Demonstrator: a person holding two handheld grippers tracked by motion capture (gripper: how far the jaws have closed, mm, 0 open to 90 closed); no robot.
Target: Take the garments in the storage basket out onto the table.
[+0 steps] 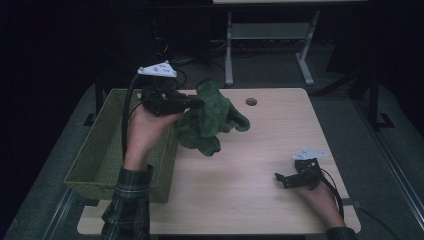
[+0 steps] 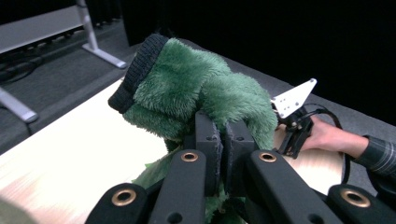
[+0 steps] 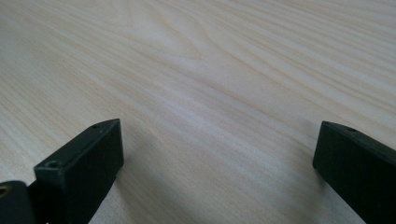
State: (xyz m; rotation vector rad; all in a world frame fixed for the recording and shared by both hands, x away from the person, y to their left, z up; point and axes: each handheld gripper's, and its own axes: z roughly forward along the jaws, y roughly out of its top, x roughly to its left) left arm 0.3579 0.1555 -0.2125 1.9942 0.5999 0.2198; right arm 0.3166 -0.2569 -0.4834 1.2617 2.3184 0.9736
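Item: green plush glove (image 1: 210, 117), fleecy, with a dark knitted cuff (image 2: 136, 70). Location: held clear of the bench (image 1: 240, 190), hanging just beside the near-right rim of the green woven basket (image 1: 100, 150) that stands at the bench's left edge. Holder: left gripper (image 1: 192, 103), jaws clamped tight on a fold of the plush; in the left gripper view the pads (image 2: 210, 144) press together with fabric bunched between and around them, the cuff end standing up and the rest drooping below. Second tool: right gripper (image 1: 281, 179), resting on the bench at the near right, jaws wide apart with nothing between them. Handling note, as judgement: the step looks like a transfer into the basket. Carry the glove high enough that the drooping part clears the basket rim, bring it over the basket's middle, lower, then release; keep the grip firm, since only a fold is pinched.
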